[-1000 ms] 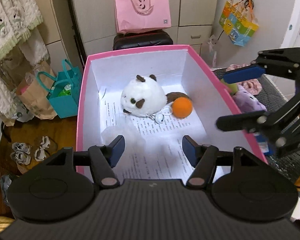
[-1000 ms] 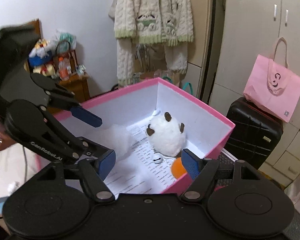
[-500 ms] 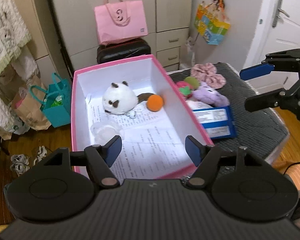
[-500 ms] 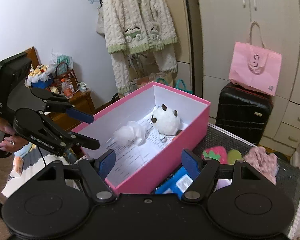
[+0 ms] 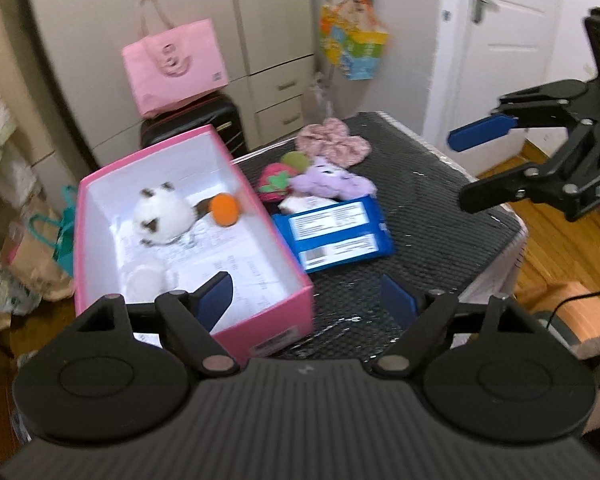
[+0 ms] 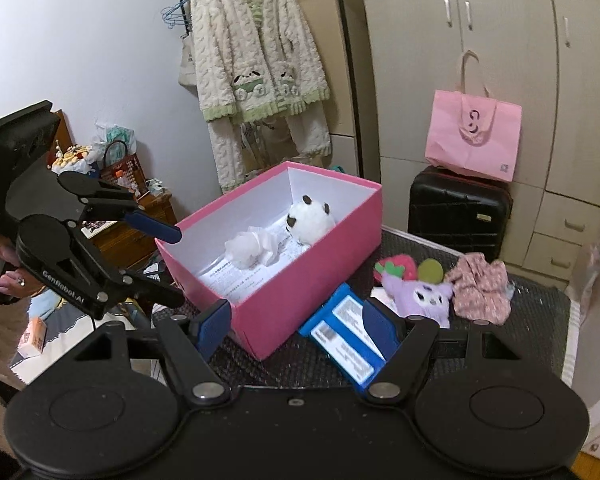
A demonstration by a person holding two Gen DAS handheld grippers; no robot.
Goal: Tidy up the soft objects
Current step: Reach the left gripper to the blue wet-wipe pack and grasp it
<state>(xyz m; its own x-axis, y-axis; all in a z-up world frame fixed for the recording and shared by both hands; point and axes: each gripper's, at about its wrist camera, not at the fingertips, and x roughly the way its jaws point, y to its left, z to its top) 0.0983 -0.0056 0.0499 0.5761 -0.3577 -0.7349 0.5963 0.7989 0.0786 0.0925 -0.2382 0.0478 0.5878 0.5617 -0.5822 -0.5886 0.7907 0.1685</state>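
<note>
Left wrist view: left gripper point(image 5: 308, 300) fingers opening, nothing between them. Right gripper point(image 6: 296, 328) fingers wide apart, empty. Pink box point(image 5: 284, 308) on bench point(image 5: 432, 216) holds white plush point(image 5: 162, 218), orange ball point(image 5: 225, 209). Beside it: blue packet point(image 5: 334, 236), purple plush point(image 5: 332, 180), strawberry plush point(image 5: 274, 182).

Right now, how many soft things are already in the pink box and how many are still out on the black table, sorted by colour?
In the pink box:
White: 2, panda plush, white puff
Orange: 1, orange ball
On the black table:
Purple: 1, purple plush
Red-pink: 1, strawberry toy
Green: 1, green round piece
Pink floral: 1, scrunchie cloth
Total: 7
</note>
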